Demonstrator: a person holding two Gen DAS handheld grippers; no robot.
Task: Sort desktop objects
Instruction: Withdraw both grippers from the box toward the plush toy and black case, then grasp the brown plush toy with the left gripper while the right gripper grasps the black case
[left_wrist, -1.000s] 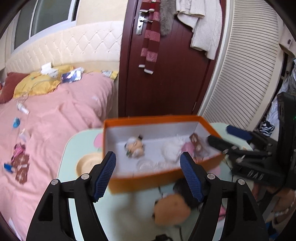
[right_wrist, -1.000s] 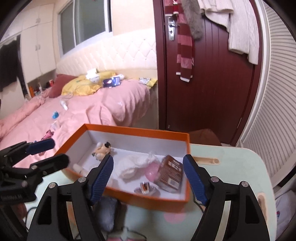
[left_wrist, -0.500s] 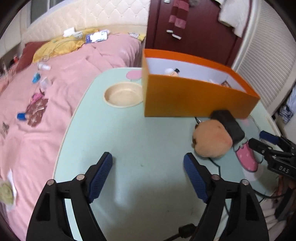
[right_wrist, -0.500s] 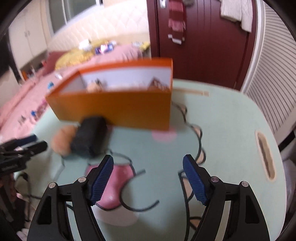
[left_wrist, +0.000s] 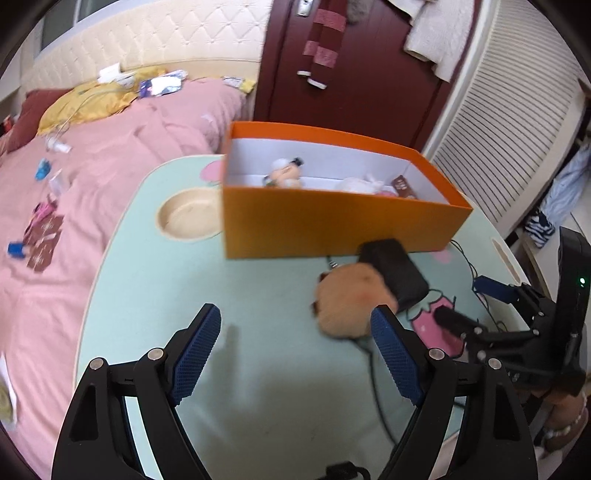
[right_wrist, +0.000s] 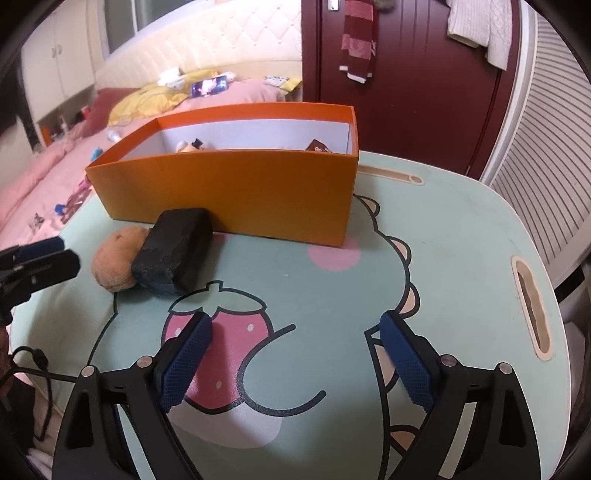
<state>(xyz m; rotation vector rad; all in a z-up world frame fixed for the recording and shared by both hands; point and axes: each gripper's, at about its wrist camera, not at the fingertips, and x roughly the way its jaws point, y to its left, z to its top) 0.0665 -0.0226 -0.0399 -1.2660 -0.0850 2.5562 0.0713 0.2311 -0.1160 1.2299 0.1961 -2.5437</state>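
Plush (left_wrist: 351, 306) and black case (right_wrist: 173, 254) lie touching, against box (right_wrist: 229, 192) wall, ahead-right of left tongs (left_wrist: 295, 350), ahead-left of right tongs (right_wrist: 295, 354). Likely next for box. Left tongs spread, empty; right tongs opening, empty, over table (right_wrist: 461, 240).

Black case (right_wrist: 173, 254) atop brown plush (right_wrist: 116, 264)
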